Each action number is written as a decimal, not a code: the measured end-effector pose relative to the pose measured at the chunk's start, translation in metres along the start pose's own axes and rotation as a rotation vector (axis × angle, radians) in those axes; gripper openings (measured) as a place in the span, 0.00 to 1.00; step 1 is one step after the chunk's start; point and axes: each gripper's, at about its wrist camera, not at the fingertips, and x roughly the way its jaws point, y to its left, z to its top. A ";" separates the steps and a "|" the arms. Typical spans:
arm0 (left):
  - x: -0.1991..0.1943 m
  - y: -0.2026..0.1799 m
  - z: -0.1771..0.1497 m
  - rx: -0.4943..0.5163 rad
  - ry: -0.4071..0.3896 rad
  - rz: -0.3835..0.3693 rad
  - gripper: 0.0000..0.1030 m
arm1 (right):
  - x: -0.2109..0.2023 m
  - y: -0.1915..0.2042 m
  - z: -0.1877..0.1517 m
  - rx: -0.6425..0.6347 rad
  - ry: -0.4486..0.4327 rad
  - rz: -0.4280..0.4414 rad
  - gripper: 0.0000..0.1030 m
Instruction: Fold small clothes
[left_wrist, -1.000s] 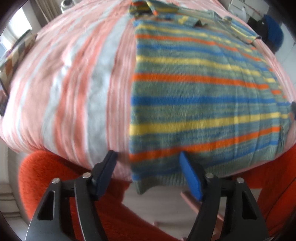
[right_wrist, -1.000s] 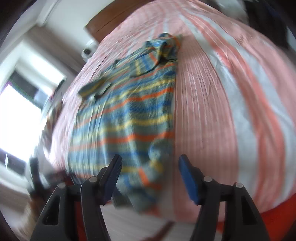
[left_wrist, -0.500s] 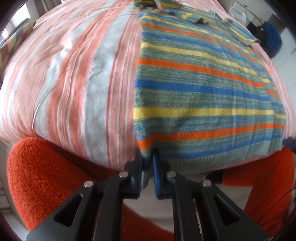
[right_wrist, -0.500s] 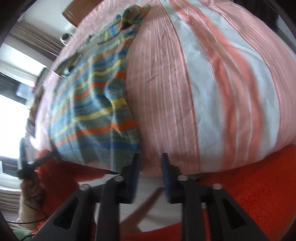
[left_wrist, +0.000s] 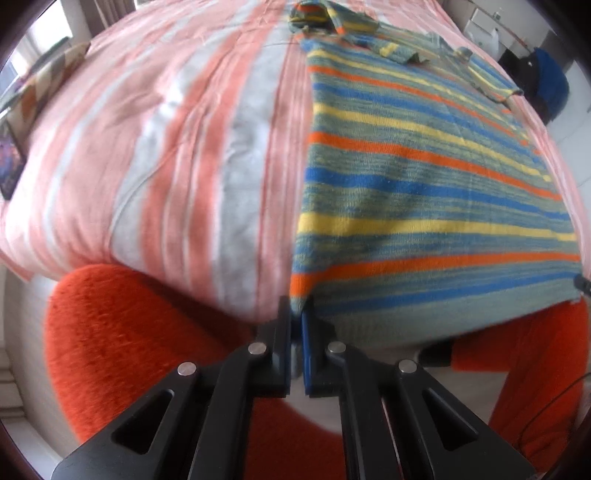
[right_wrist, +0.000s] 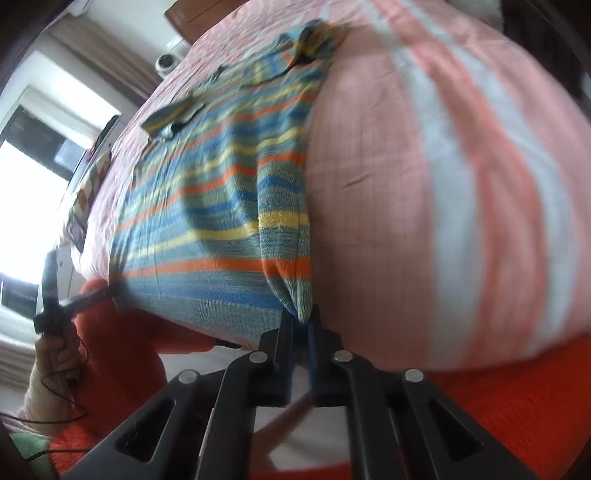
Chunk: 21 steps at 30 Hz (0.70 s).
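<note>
Lying flat on the pink-and-white striped bedspread (left_wrist: 192, 155), the striped knit sweater (left_wrist: 424, 192) has its hem at the near edge of the bed. Left gripper (left_wrist: 296, 321): jaws just closed, clamped on the sweater's near left hem corner. Right gripper (right_wrist: 302, 325): jaws just closed, clamped on the near right hem corner, where the knit bunches into a fold. Orange fleece legs (left_wrist: 122, 332) show below the bed edge.
</note>
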 end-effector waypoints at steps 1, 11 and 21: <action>0.003 -0.002 0.001 0.008 0.006 0.018 0.02 | -0.001 -0.006 -0.002 0.018 0.004 0.003 0.05; -0.010 0.003 0.016 -0.076 -0.020 0.033 0.28 | 0.045 -0.015 -0.004 0.052 0.036 -0.026 0.14; -0.019 0.077 0.139 -0.270 -0.363 0.151 0.95 | -0.051 -0.015 0.041 -0.087 -0.466 -0.252 0.76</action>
